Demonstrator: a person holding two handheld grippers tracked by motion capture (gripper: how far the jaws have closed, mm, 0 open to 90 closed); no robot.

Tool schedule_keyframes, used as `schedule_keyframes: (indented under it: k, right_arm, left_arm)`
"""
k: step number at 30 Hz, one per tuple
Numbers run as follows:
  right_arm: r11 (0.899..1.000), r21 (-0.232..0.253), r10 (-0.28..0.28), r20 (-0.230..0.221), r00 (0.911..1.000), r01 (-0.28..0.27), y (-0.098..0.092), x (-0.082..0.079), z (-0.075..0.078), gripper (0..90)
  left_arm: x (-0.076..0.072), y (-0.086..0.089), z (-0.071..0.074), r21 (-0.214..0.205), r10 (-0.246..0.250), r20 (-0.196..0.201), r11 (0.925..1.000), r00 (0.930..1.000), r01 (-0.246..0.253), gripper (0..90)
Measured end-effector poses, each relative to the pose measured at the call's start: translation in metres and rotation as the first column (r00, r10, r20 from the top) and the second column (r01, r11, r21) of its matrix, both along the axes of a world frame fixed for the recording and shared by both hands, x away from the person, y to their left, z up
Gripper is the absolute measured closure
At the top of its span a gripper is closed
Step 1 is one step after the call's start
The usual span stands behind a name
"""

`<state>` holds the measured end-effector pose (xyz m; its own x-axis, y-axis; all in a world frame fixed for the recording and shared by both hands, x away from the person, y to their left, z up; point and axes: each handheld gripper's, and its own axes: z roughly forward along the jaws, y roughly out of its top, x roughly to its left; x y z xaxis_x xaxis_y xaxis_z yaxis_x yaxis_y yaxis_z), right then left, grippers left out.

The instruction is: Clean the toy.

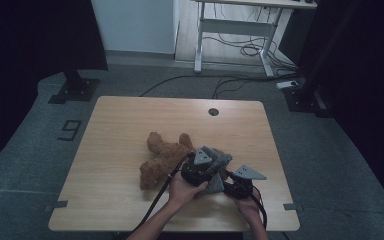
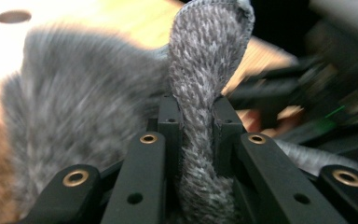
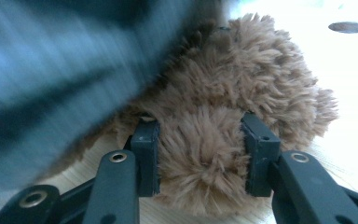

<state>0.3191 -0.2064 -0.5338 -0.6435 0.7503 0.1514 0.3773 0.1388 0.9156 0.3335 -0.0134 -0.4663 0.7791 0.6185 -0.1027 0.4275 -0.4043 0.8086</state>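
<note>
A brown teddy bear (image 1: pixel 161 159) lies on its back in the middle of the wooden table (image 1: pixel 125 120). My left gripper (image 1: pixel 211 167) is at the bear's right side, shut on a fold of fuzzy grey fabric (image 2: pixel 200 70) that stands up between its pads (image 2: pixel 170 126). The grey fabric (image 1: pixel 215 185) drapes over the bear's right part. My right gripper (image 1: pixel 228 182) sits just right of it, low on the table. In the right gripper view, my right gripper (image 3: pixel 200 126) is shut on a furry brown limb of the bear (image 3: pixel 242 79). A blurred dark mass covers that view's upper left.
A round cable hole (image 1: pixel 213 111) sits near the table's far edge. Black stand bases (image 1: pixel 74 91) rest on the floor at the far left and far right. A white desk frame (image 1: pixel 235 30) with loose cables stands behind the table.
</note>
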Motion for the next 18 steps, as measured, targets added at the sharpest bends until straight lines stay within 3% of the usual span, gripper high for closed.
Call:
schedule_keyframes:
  k: [1,3,4,11,15,18]
  right_arm:
    - [1.000,0.000,0.000,0.000,1.0000,0.000,0.000,0.000,0.000,57.2]
    - [1.000,-0.009,0.001,-0.010,1.0000,-0.001,0.000,0.001,0.000,57.2]
    - [1.000,-0.004,0.002,-0.015,0.9999,-0.002,0.000,0.001,0.000,57.2]
    - [1.000,0.001,-0.003,-0.023,0.9997,0.003,0.000,0.002,0.000,57.3]
    - [1.000,0.000,0.006,-0.020,0.9998,-0.006,-0.001,0.002,0.000,57.3]
    - [1.000,-0.008,0.014,-0.016,0.9998,-0.014,-0.001,0.001,0.000,57.2]
  left_arm:
    - [0.000,0.001,-0.006,-0.004,0.000,0.001,1.0000,1.0000,0.000,77.5]
    - [0.002,0.010,-0.015,-0.066,0.002,-0.018,0.9978,0.9998,-0.003,77.7]
    - [0.001,0.013,-0.016,-0.074,0.006,-0.018,0.9972,0.9998,-0.008,77.8]
    - [-0.006,0.035,-0.025,-0.037,0.040,0.009,0.9985,0.9992,-0.040,77.9]
    - [-0.006,0.060,-0.033,-0.084,0.047,-0.038,0.9952,0.9982,-0.050,78.1]
    - [-0.010,0.069,-0.034,-0.075,0.049,-0.026,0.9959,0.9985,-0.051,78.2]
